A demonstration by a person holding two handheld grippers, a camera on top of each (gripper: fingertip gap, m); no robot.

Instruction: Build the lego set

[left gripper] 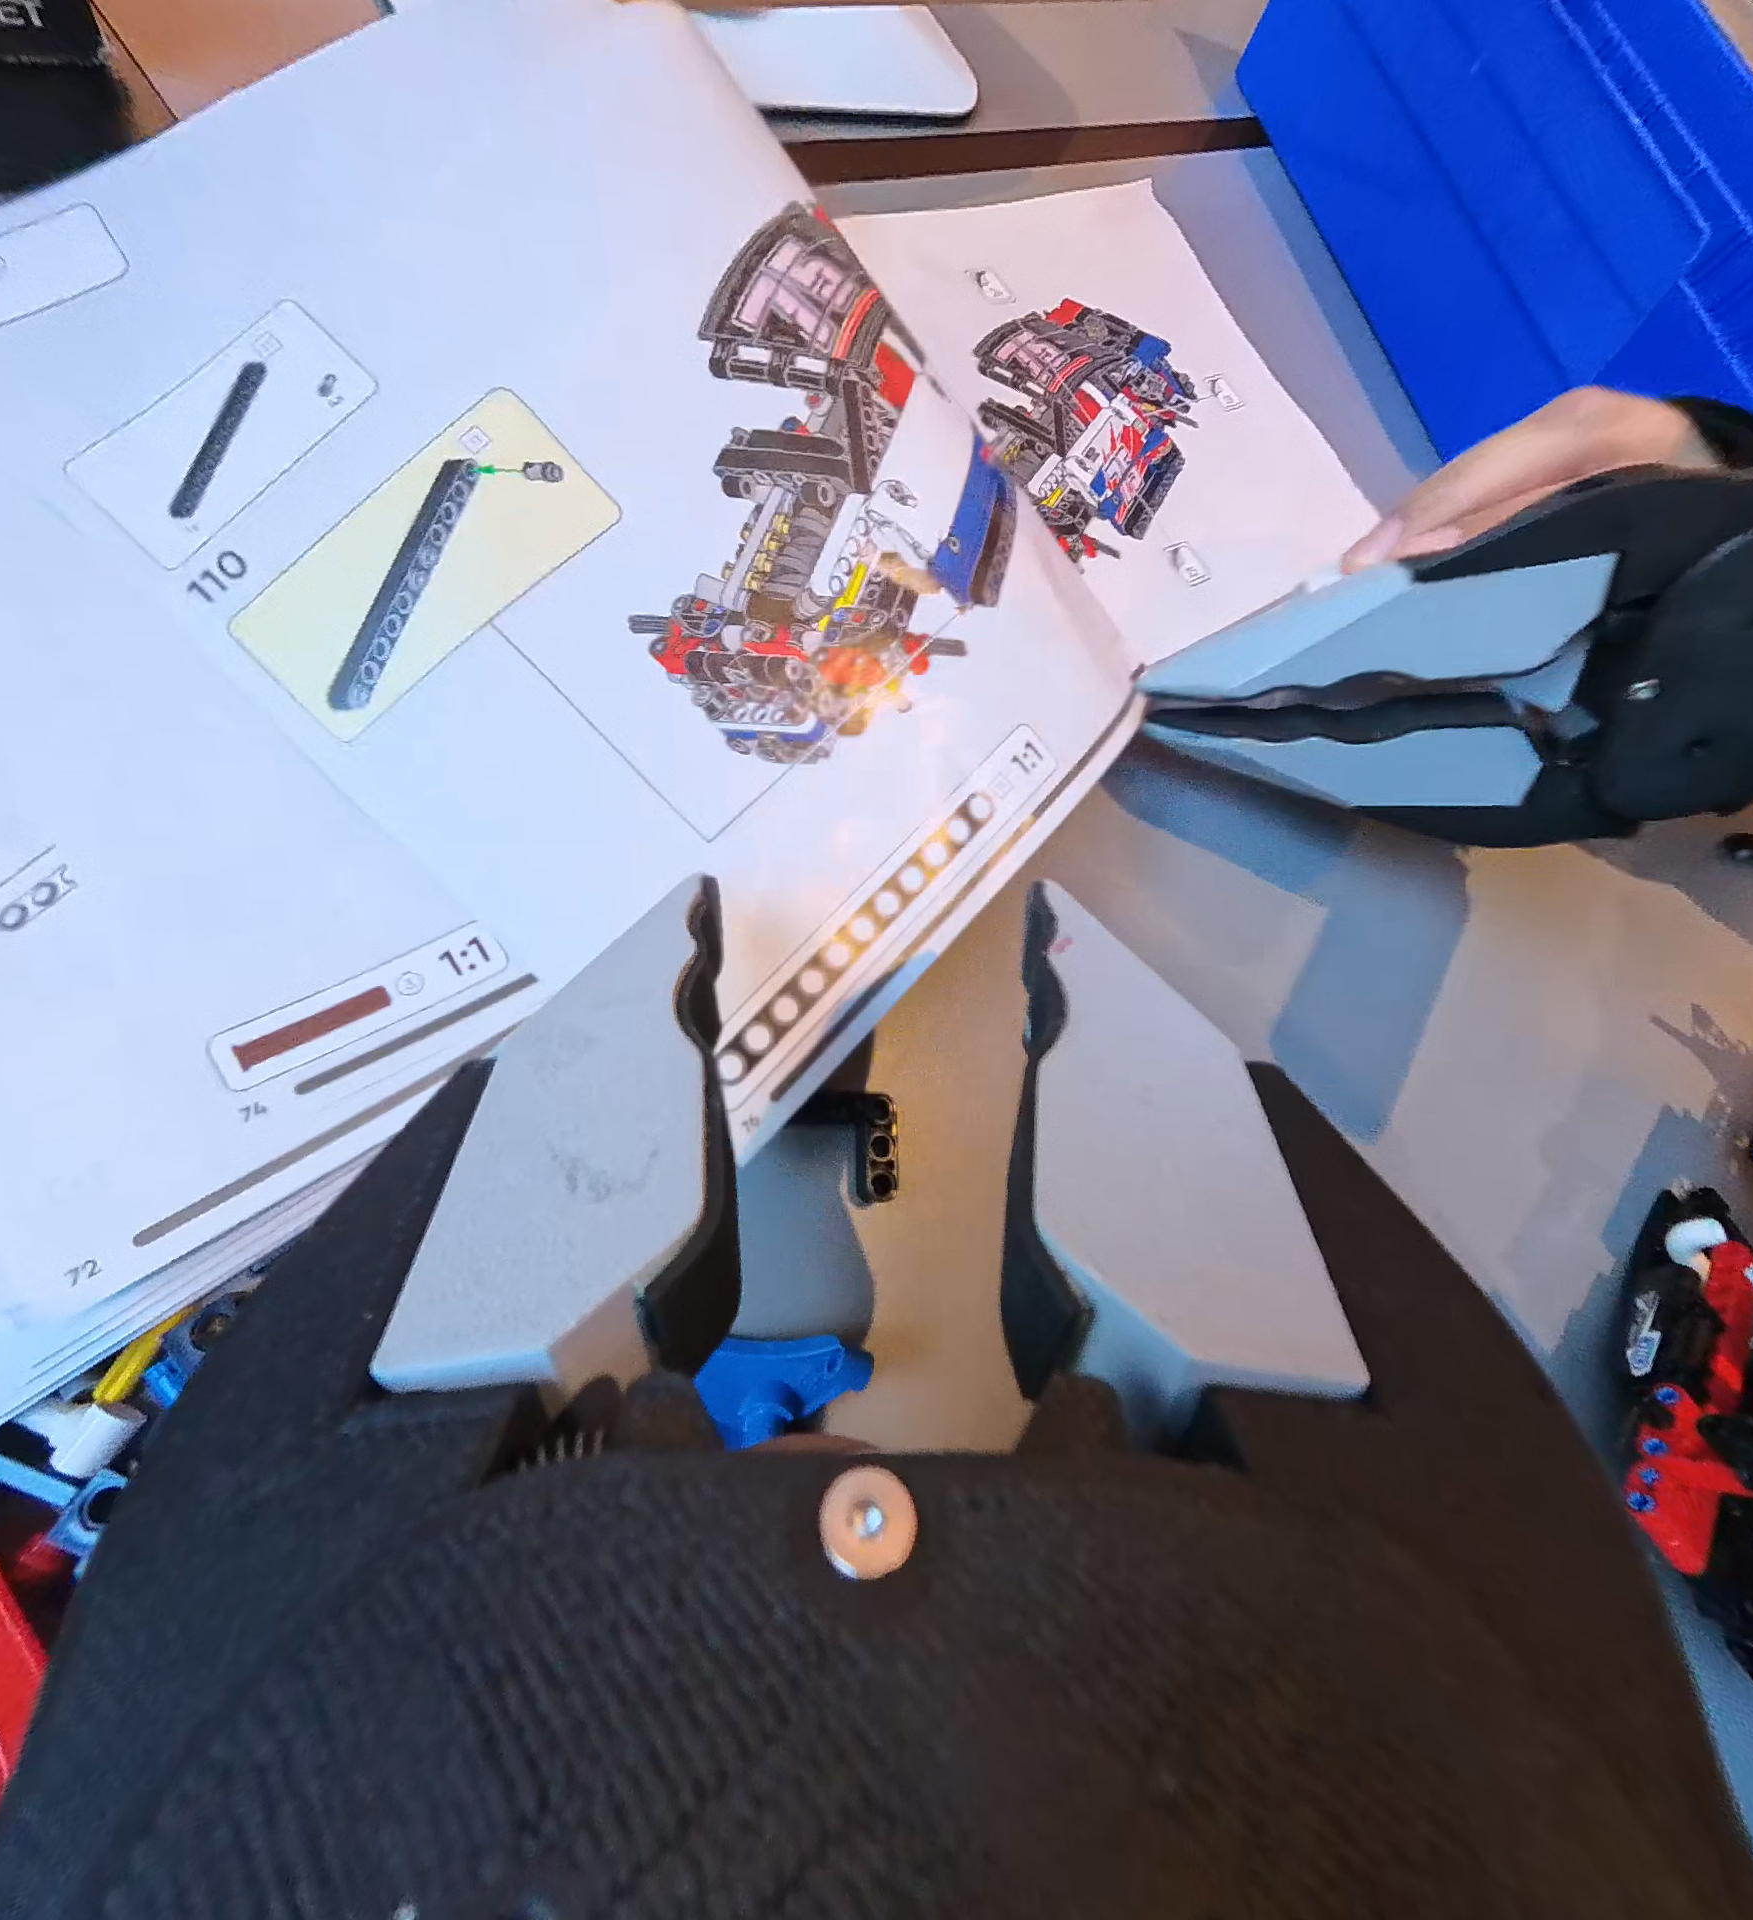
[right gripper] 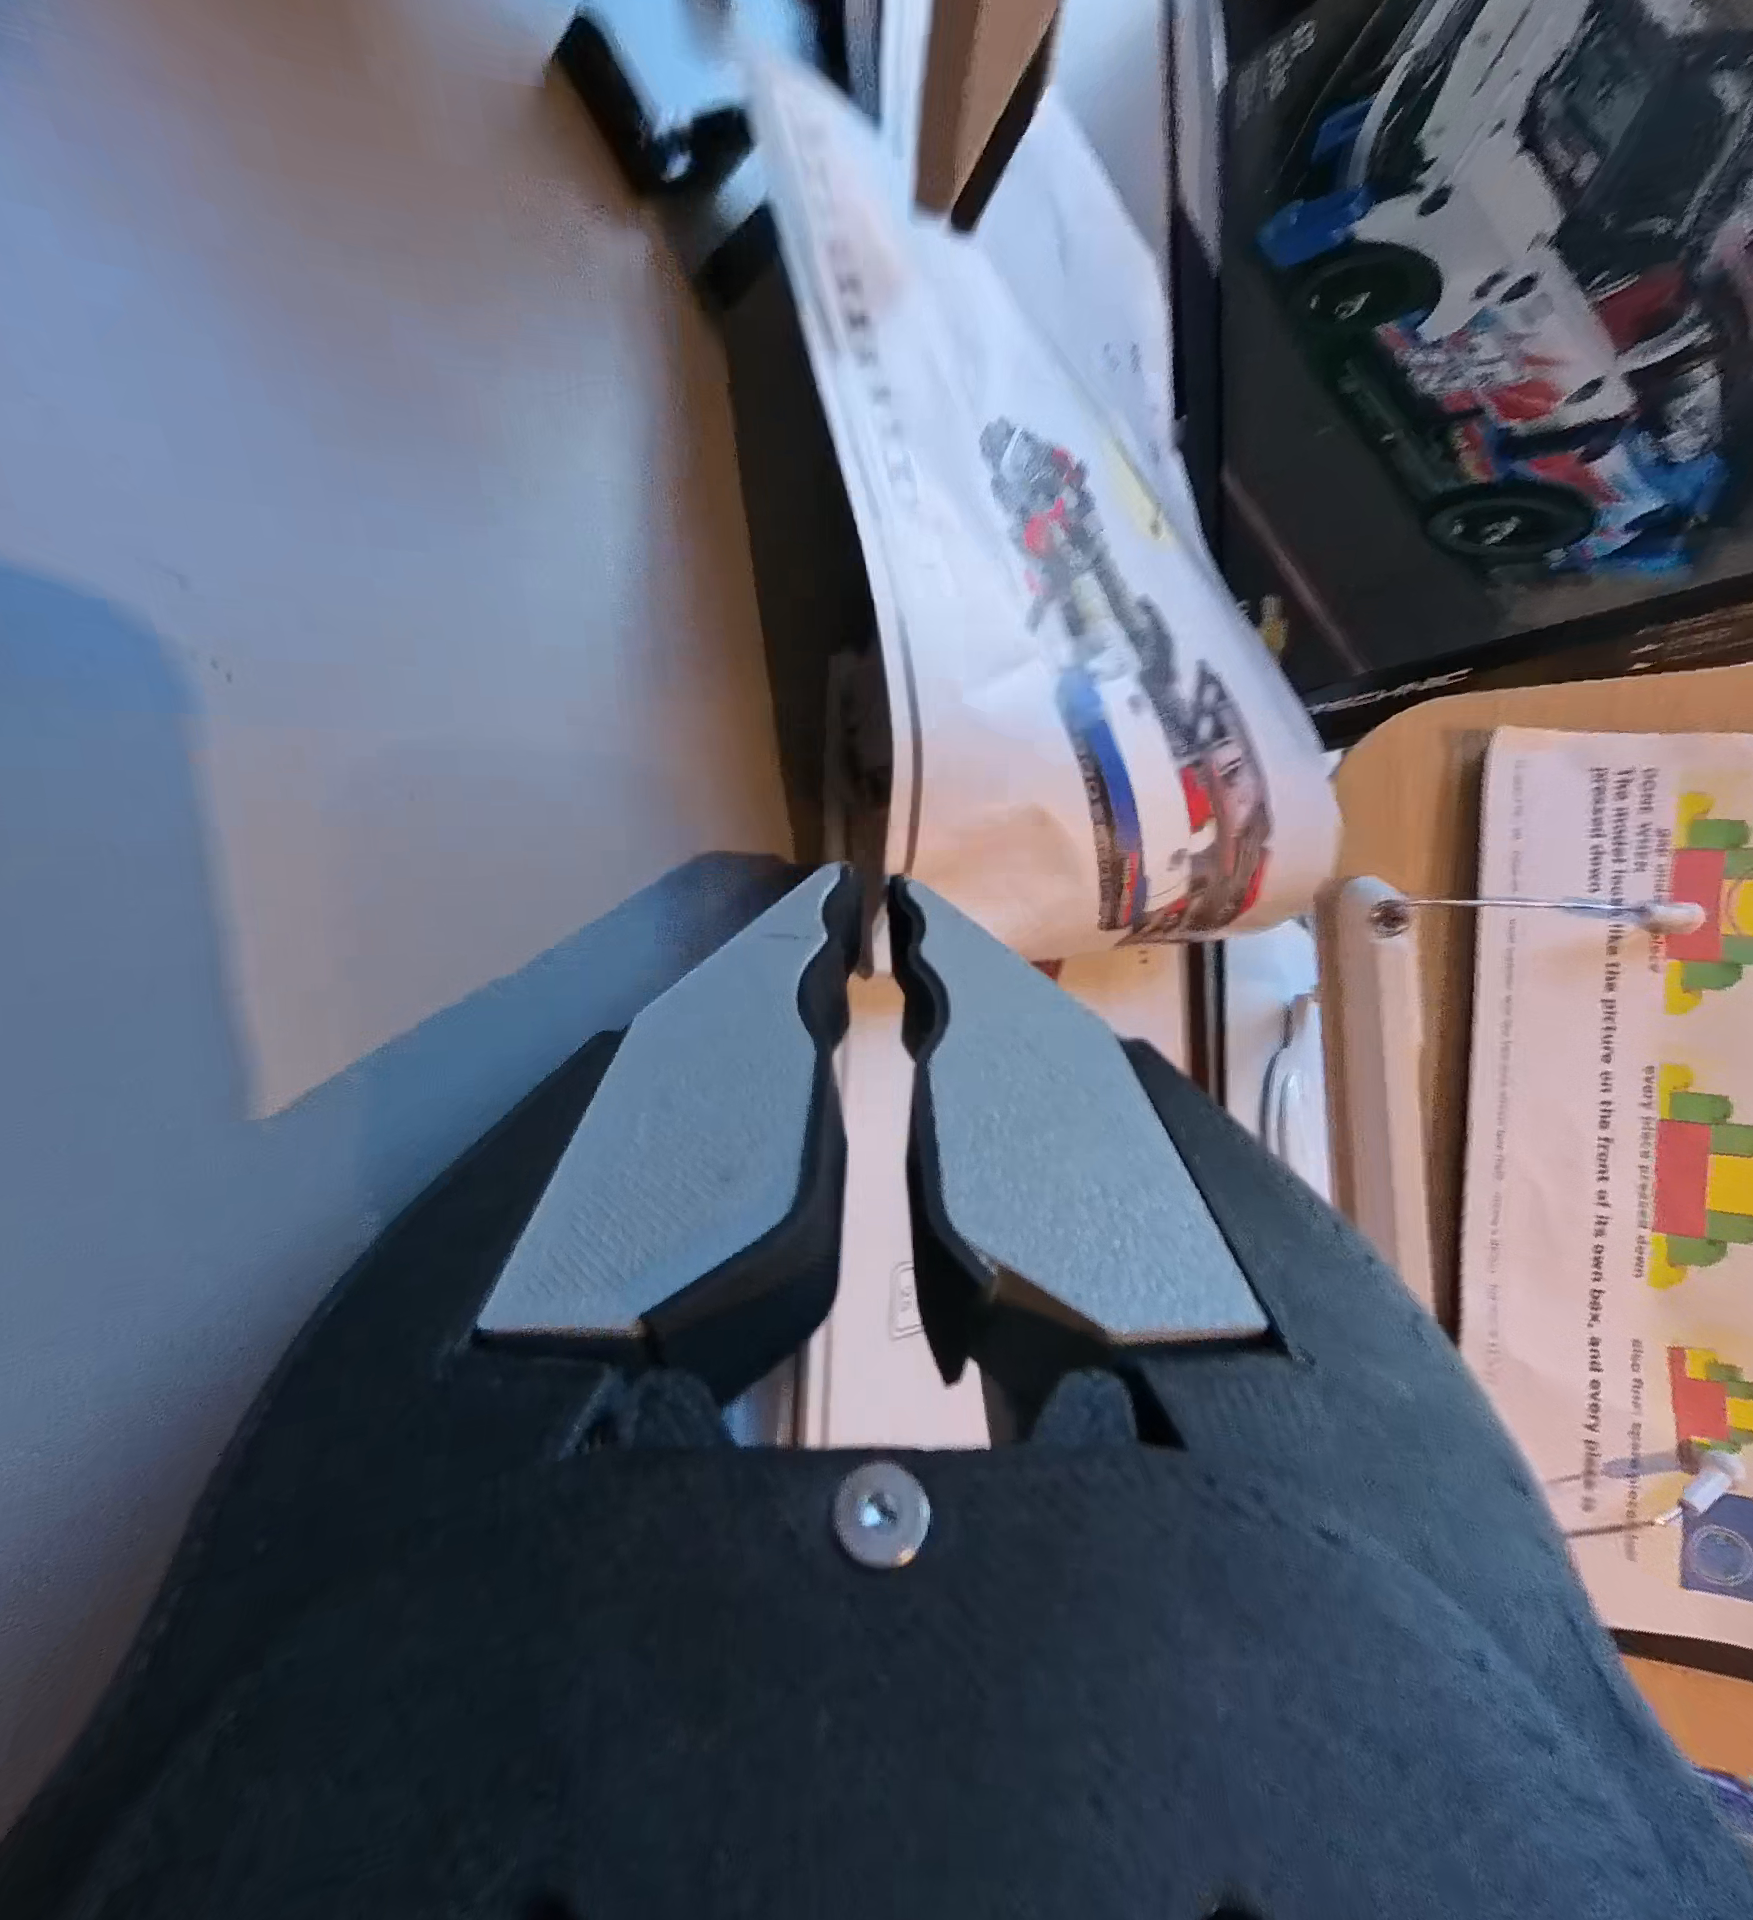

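Manual (left gripper: 498, 436): open on the worktop (left gripper: 1474, 1039), one page lifted. Right tongs (left gripper: 1147, 696) clenched on that page's edge. Left tongs (left gripper: 867, 914) released, empty, over a black beam (left gripper: 877, 1143); red model (left gripper: 1724, 1382) at the right edge.

The room is bright, with cool daylight mixed with a warm yellow glow. A glare spot lies on the instruction booklet (left gripper: 560, 582), low on its lifted page. The left gripper (left gripper: 867, 914) throws a soft shadow on the bench (left gripper: 1474, 1039). The right wrist view is blurred from motion, mostly the box (right gripper: 1537, 312). Both views bend at the edges.
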